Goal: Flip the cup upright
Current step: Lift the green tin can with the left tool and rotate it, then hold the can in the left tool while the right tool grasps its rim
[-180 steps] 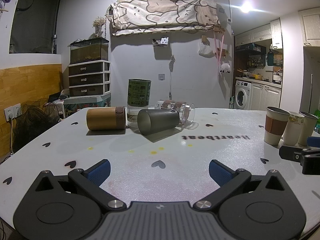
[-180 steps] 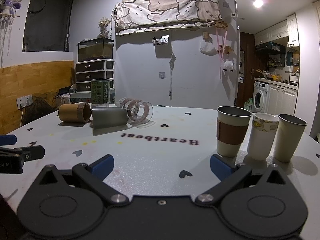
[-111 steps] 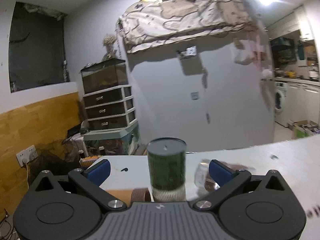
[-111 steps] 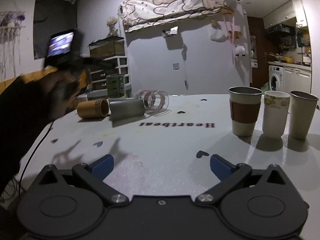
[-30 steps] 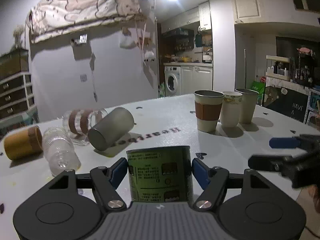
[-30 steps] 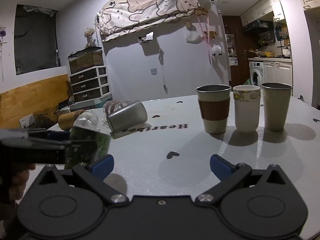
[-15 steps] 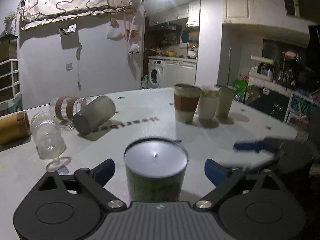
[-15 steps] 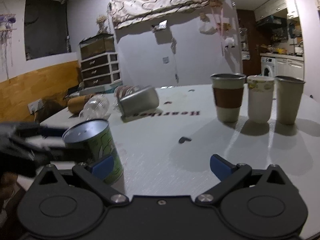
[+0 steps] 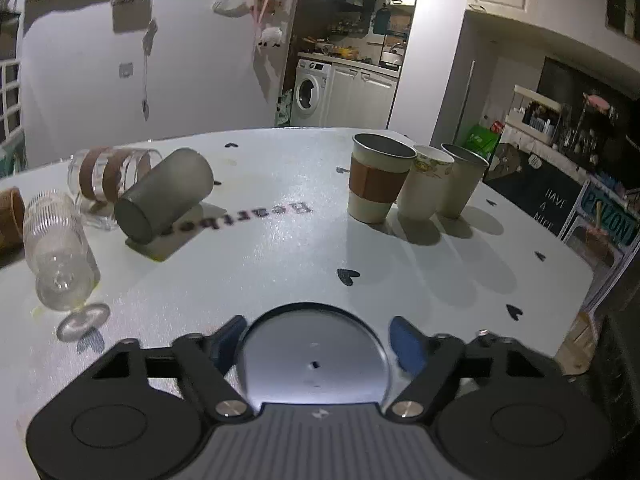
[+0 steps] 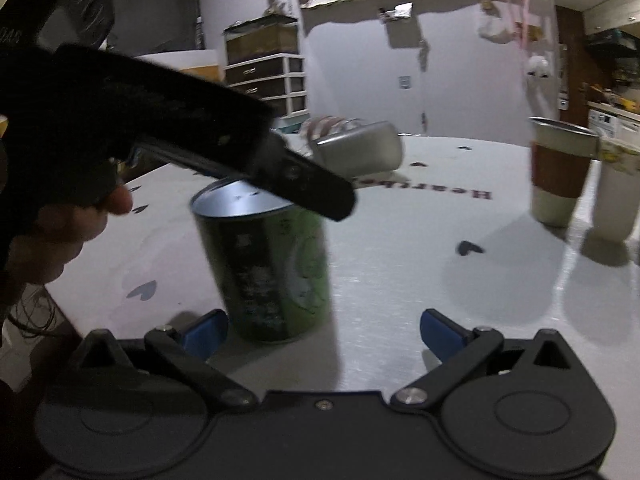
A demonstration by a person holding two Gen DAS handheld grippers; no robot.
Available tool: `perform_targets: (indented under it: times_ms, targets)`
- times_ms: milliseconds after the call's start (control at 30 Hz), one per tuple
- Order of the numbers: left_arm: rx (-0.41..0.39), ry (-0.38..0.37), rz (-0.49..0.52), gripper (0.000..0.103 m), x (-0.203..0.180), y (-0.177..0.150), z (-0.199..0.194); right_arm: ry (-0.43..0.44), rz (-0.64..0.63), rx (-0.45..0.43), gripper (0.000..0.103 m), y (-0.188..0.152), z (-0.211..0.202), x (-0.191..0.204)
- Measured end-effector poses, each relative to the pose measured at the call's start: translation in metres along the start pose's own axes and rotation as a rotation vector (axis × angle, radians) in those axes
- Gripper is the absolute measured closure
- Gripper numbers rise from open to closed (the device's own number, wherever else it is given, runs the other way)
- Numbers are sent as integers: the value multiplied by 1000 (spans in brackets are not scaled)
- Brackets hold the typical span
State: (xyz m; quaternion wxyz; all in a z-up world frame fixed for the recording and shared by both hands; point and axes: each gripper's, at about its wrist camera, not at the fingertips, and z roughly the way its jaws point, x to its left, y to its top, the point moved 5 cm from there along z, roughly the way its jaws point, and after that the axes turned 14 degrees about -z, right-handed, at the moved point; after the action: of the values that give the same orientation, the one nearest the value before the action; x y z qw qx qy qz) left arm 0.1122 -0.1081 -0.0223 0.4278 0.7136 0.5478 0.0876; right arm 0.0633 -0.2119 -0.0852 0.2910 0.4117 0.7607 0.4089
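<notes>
A green printed cup (image 10: 268,268) stands on the white table with its closed grey bottom facing up. In the left wrist view I see that grey bottom (image 9: 312,356) from above, between the blue pads. My left gripper (image 9: 316,340) is open around the cup's top end; its pads stand apart from the cup. In the right wrist view the left gripper (image 10: 296,184) and the hand holding it hang over the cup. My right gripper (image 10: 320,330) is open and empty, just in front of the cup.
A grey cup (image 9: 164,196), a clear banded glass (image 9: 108,170), a ribbed clear glass (image 9: 56,252) and a brown cup (image 9: 10,212) lie on their sides at the left. Three upright cups (image 9: 416,184) stand at the right. The table edge (image 9: 576,280) is at right.
My left gripper, which had carried the green cup, has opened and risen above it. The right gripper has moved left, close to the cup.
</notes>
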Motion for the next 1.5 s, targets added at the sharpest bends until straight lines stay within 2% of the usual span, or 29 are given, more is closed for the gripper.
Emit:
perform_targets:
  times_ms: [67,233,333,533,767,833,1000,1133,1267,1433,1500]
  targets:
    - [15,-34,-26,30,4,-1,-5,8,-3,3,0,2,5,4]
    - [-12,-72,-35,30,10,-6,-26,19,0,5,0,3,10,7]
    - [-25,-97,-47,30,16,-11,-42,-17,-22,17,0,2,8,7]
    - [-11,-51,-51,33,31,-30,-51,-109,2,50,0,0,9,-5]
    - [21,-43,-127,34,53,-40,-42,-132,99,14,0,1,-5,-30]
    - [19,-37,-125,34,54,-43,-40,-95,157,5,0,6,-8,-38]
    - [12,-47,-131,34,54,-45,-40,114,368,20,0,26,4,-54]
    - [9,-52,-126,34,53,-45,-41,248,495,93,0,44,31,-60]
    - [7,-54,-120,34,52,-46,-41,351,636,213,0,52,65,-62]
    - [5,-54,-110,34,51,-46,-41,425,681,317,5,56,99,-57]
    - [4,-56,-105,34,50,-46,-41,444,669,335,11,60,104,-54]
